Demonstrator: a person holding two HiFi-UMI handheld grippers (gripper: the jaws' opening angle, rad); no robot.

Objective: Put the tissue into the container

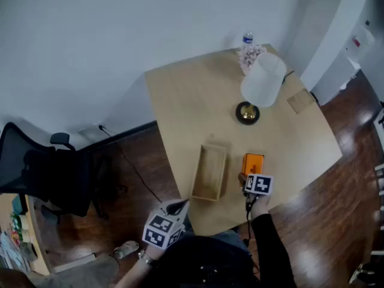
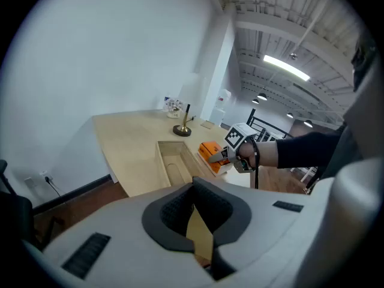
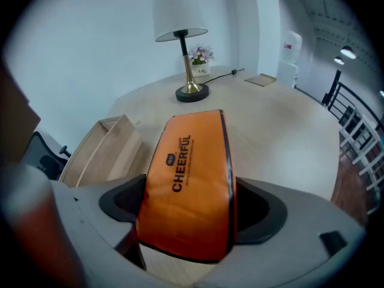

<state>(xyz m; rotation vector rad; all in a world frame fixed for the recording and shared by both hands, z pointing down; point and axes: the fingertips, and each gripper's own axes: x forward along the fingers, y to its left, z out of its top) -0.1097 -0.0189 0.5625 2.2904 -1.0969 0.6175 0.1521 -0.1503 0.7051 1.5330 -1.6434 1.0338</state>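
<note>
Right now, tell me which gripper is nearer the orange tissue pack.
Right. The right gripper has the orange tissue pack between its jaws; the left gripper hangs off the near edge of the table, beyond the wooden container.

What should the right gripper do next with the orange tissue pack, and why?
Probably squeeze the right gripper shut on the tissue pack. The pack lies on the table between its wide-open jaws, not yet gripped, and the container beside it is empty, so gripping likely comes before lifting.
</note>
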